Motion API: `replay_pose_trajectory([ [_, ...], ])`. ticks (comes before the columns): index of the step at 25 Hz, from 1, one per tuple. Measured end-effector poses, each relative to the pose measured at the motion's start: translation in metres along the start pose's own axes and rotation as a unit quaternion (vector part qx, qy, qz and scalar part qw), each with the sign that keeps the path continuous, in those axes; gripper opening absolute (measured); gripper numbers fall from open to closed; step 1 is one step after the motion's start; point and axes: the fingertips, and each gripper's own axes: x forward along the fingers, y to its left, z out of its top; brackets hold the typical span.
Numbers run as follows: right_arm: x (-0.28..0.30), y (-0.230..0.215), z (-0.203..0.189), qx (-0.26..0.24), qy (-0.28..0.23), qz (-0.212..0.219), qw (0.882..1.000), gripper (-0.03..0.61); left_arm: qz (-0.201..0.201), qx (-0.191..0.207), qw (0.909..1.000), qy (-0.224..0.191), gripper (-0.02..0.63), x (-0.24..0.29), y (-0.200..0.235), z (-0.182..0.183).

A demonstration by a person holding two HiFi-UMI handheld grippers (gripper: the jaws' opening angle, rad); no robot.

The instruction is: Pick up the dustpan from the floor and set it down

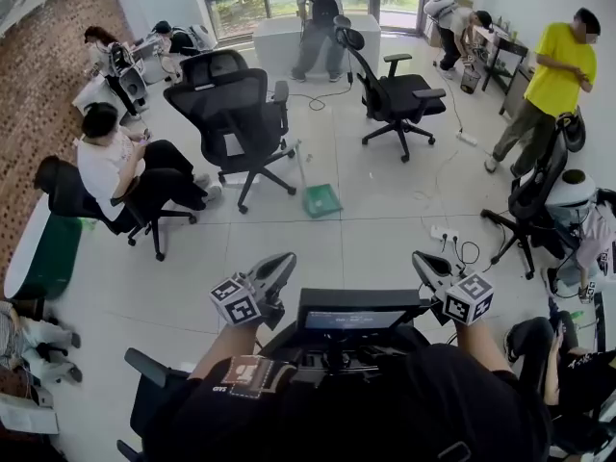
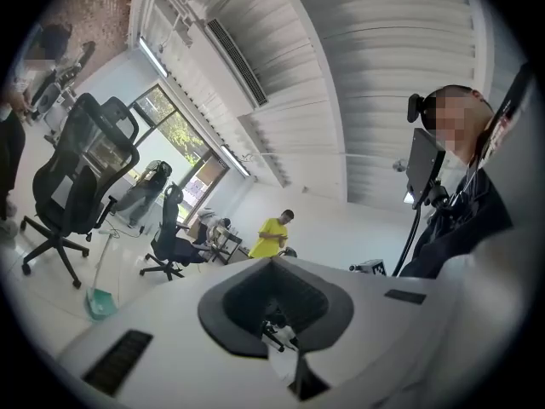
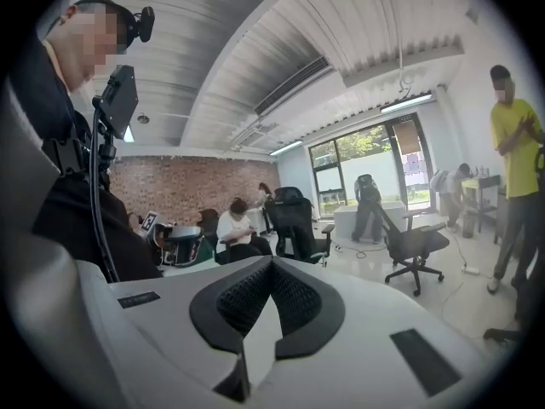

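- Step in hand: the reach, judged not yet begun. Left gripper [image 1: 279,263] and right gripper [image 1: 423,261] are both held with jaws pressed together, empty.
- Green dustpan [image 1: 320,200] sits on the floor [image 1: 375,243], well ahead of both jaws.
- Next move: advance and open the jaws at its handle. The way ahead is open; the black office chair [image 1: 236,114] crowds the dustpan's left.

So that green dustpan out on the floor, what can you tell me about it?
The dustpan is teal green and looks like plastic. Its shallow, squarish tray lies flat on the pale tiled floor. A thin, pale handle rises from one edge, leaning slightly. It sits out in the open, just right of the nearest black office chair and close beside its wheeled base. Nothing but the floor seems to touch it. Whether anything lies in the tray is too small to tell.
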Motion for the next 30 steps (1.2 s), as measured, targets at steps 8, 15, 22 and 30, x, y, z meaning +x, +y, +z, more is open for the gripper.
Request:
replay_pose_trajectory([
  [8,0.166,0.024,0.063,0.002,-0.002,-0.050,0.999,0.009,-0.024,0.020,0.9994,0.013,0.011,-0.059,0.165,0.114],
  [15,0.269,-0.004,0.090,-0.002,0.013,-0.049,0.999,0.009,-0.018,0.005,0.9998,0.011,0.012,-0.052,0.270,0.153],
  [22,0.328,-0.119,0.102,-0.005,0.013,-0.002,1.000,0.009,0.014,0.020,0.9996,0.013,0.011,0.049,0.324,0.169],
  [30,0.366,-0.295,0.142,-0.043,0.009,0.073,0.996,0.009,0.085,0.025,0.9954,-0.037,0.012,0.206,0.359,0.213],
])
